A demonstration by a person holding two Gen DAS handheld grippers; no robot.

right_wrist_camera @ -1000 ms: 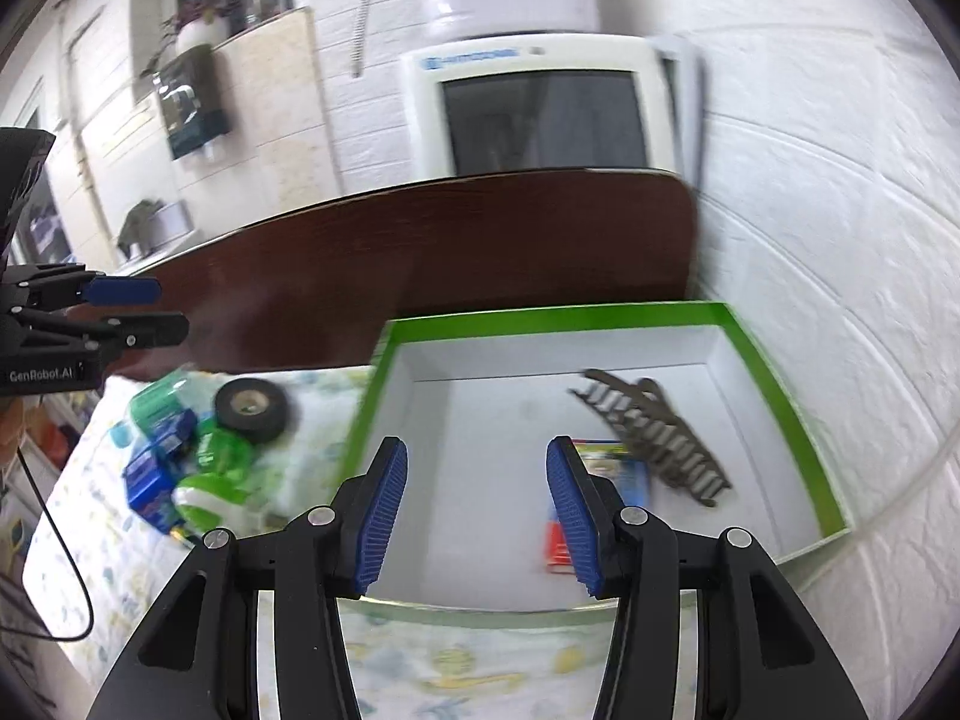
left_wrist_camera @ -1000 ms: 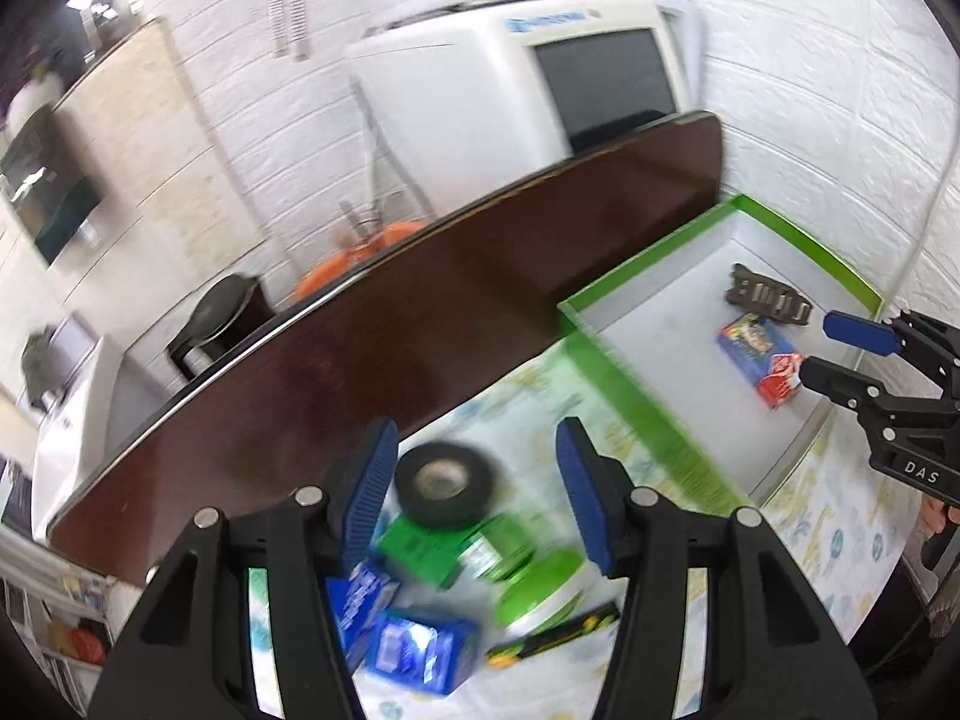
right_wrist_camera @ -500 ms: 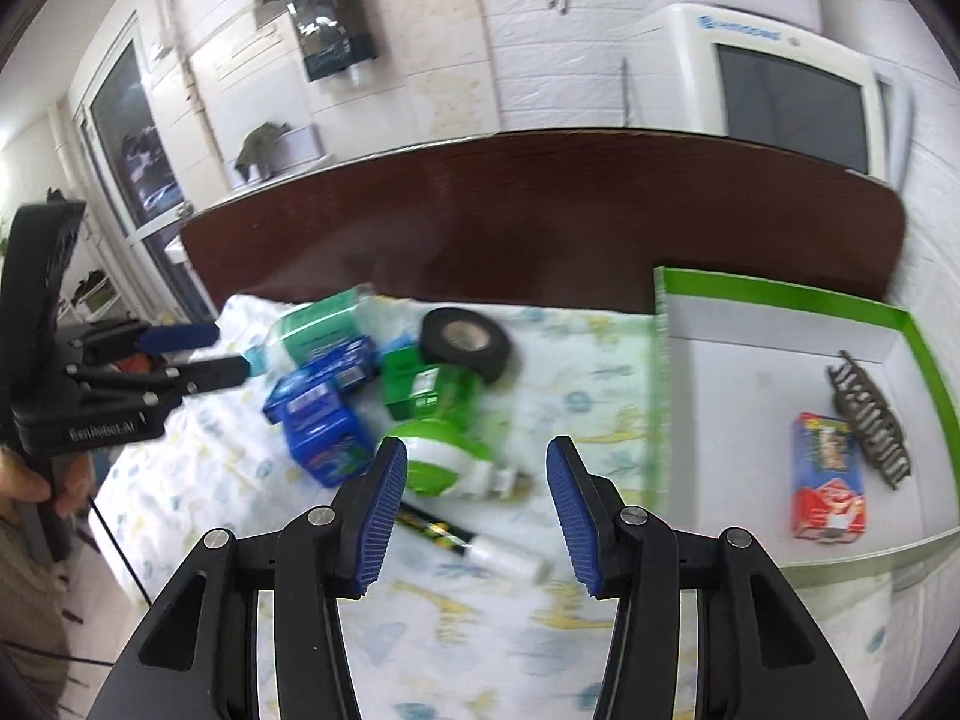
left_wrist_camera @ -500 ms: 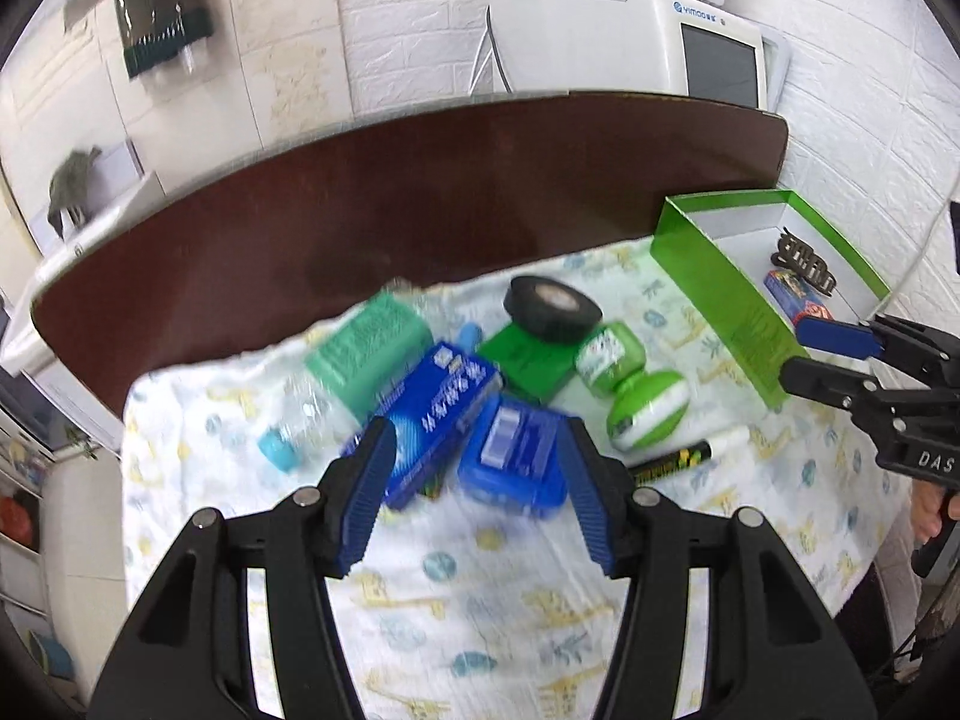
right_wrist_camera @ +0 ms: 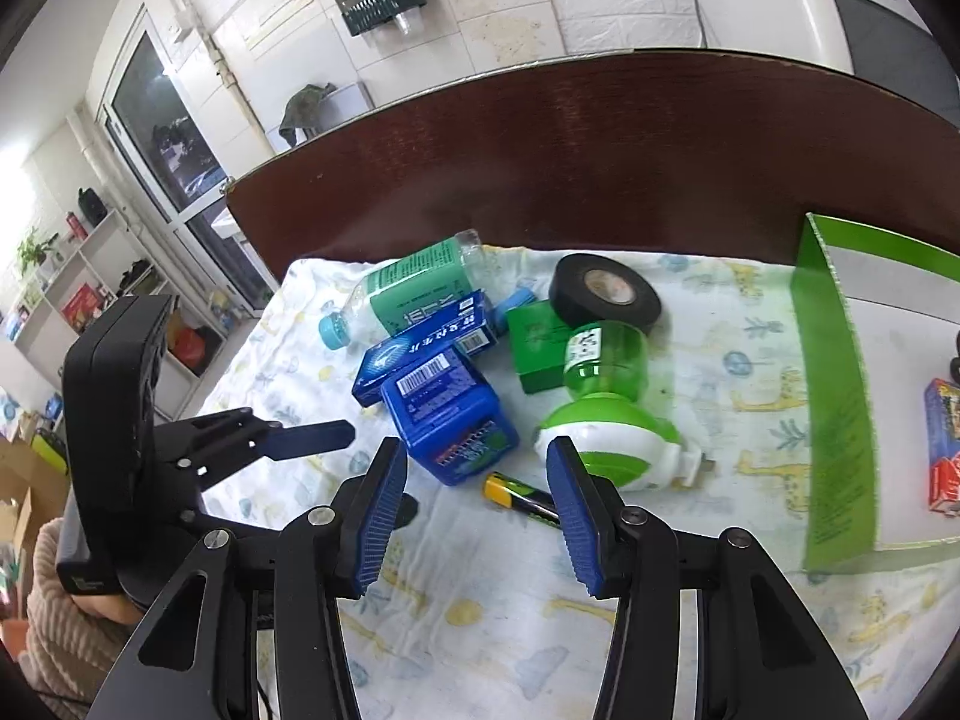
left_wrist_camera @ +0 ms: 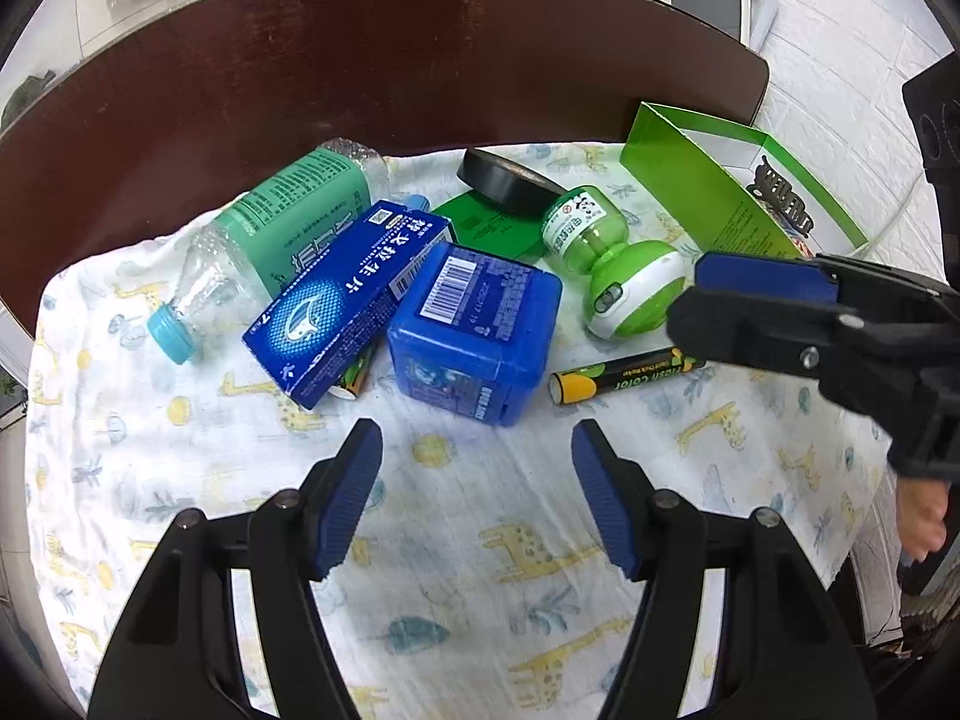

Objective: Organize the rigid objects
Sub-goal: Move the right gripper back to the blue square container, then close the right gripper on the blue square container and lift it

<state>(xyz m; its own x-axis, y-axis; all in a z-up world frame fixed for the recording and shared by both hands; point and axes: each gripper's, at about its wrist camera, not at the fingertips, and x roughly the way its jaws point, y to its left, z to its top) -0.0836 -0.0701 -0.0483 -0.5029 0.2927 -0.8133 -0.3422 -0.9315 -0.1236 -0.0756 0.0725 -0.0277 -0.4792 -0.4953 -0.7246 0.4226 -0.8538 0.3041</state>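
1. Both grippers have swung from the green box [right_wrist_camera: 834,420] on the right to the pile on the cloth [left_wrist_camera: 456,540].
2. Left gripper [left_wrist_camera: 474,456]: jaws opening, empty, near the blue tub [left_wrist_camera: 474,330]. The tub leans against the carton [left_wrist_camera: 348,294]; lifting it could drag the carton.
3. Right gripper [right_wrist_camera: 474,480]: released, empty, over the marker [right_wrist_camera: 522,495]. The round marker could roll away.

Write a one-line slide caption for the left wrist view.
Left gripper, jaws opening and empty, above a cluttered giraffe-print cloth, facing the blue box.
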